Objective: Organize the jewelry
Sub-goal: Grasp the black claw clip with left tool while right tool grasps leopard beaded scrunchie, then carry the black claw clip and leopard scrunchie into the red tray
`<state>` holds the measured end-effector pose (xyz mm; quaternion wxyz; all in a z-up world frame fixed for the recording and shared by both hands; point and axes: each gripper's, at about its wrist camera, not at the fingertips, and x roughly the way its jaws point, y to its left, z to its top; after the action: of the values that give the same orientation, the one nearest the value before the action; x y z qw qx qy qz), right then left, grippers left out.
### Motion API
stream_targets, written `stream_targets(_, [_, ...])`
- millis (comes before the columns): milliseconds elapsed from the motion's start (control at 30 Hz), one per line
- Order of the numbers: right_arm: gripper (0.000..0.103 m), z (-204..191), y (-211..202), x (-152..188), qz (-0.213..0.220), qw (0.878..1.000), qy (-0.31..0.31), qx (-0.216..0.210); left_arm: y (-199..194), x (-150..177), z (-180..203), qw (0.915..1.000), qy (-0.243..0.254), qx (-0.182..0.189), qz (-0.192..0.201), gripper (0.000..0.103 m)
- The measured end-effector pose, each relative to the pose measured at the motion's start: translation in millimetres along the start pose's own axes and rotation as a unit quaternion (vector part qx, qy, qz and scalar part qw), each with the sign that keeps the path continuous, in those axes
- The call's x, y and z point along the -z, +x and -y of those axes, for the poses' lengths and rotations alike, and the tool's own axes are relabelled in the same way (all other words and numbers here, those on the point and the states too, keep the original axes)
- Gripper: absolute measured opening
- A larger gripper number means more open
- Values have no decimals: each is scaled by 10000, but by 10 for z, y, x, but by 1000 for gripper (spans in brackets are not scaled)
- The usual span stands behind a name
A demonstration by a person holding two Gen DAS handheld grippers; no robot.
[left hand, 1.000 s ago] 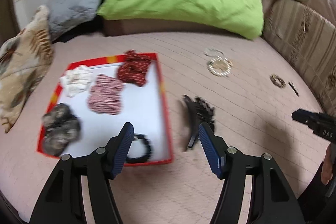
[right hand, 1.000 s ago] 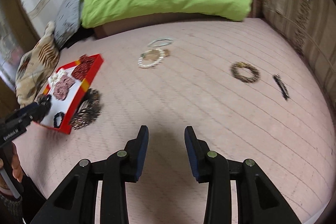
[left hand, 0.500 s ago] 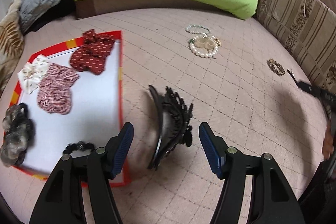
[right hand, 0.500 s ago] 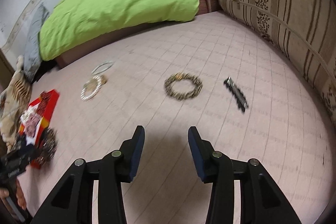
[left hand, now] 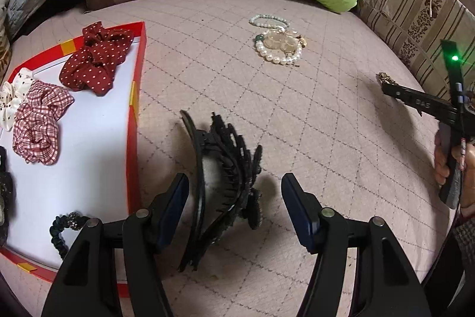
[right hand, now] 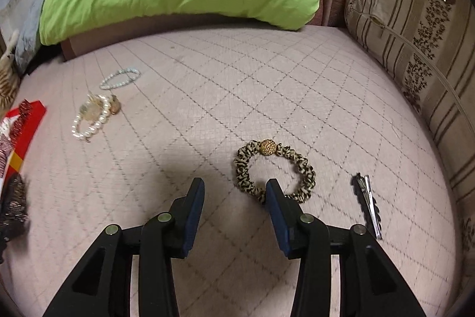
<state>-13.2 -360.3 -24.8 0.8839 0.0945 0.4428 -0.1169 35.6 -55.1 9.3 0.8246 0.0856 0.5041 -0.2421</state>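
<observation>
Your left tongs stand wide open astride the black hair claw at lower centre, gripping nothing; its lower end hides behind them. Your right tongs gape empty, one finger covering part of the leopard scrunchie. The red tray runs off frame left; pearl bracelets lie upper centre.

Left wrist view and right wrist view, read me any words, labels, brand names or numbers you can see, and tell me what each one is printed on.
"DAS": pale letters on the black body of the right gripper, seen in the left wrist view; any letters after them are hidden.
Red tray: colour blocks on the rim only, no lettering.
Right wrist view: no readable text on the leopard-print scrunchie, the hair clip or anything else.
</observation>
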Motion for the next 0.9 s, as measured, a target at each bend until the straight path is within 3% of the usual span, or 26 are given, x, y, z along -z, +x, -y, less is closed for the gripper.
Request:
stream_targets(133, [45, 25, 76, -22, -8, 10000, 4, 25, 10, -1, 25, 9999, -32, 105, 22, 64])
stream_targets(233, [32, 7, 120, -32, -8, 9999, -11, 171, 13, 8, 55, 10000, -2, 29, 28, 61])
stream_targets(300, [13, 25, 123, -32, -15, 9997, 43, 245, 3, 13, 57, 10000, 10, -36, 33, 34])
stream_targets(333, [10, 33, 119, -36, -20, 9997, 57, 255, 0, 15, 53, 10000, -6, 49, -12, 33])
stream_targets(600, [8, 33, -132, -24, 54, 9996, 255, 132, -406, 49, 95, 9979, -121, 487, 419, 32])
stream_targets(900, [8, -331, -648, -17, 375, 9990, 47, -236, -1003, 165, -97, 9933, -365, 592, 926, 32])
